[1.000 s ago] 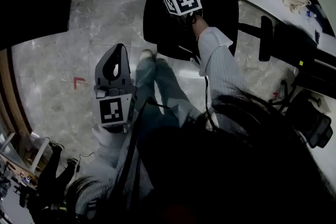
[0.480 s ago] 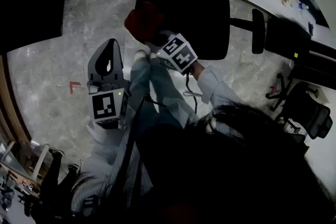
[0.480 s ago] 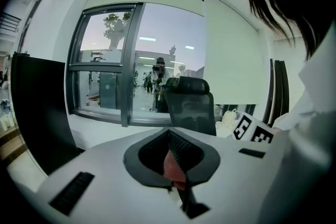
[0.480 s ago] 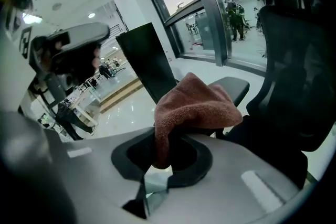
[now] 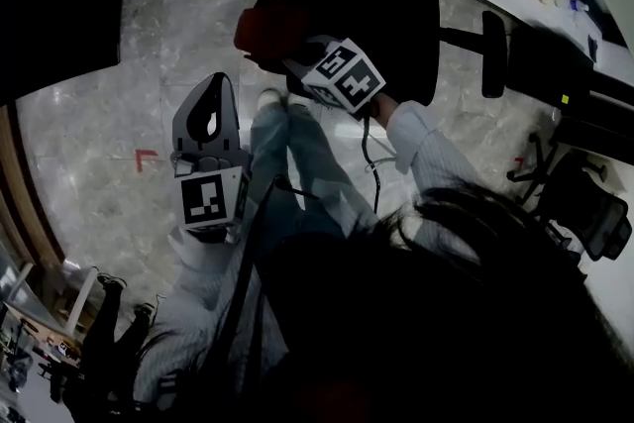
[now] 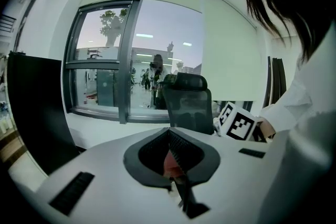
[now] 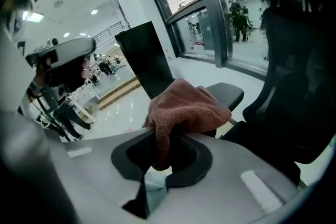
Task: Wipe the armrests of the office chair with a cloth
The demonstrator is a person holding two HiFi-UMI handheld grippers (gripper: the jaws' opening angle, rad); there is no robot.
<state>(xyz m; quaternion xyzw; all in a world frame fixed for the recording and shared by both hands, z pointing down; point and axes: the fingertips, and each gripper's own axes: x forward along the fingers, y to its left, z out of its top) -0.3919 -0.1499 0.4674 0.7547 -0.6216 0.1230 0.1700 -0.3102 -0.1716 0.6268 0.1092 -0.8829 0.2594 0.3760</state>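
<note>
The jaws of the right gripper [image 7: 163,157] pinch a fold of the reddish cloth [image 7: 186,105], soft, light and limp, so probably best held bunched, its bulk near the armrest [image 7: 228,93] of the office chair [image 7: 294,76], while the left gripper [image 6: 173,157] stays out of it, jaws fully closed.

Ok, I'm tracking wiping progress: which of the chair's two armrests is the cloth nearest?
The armrest just beyond the cloth in the right tool, picture-left in the head view; the other armrest stands bare at picture-right.
</note>
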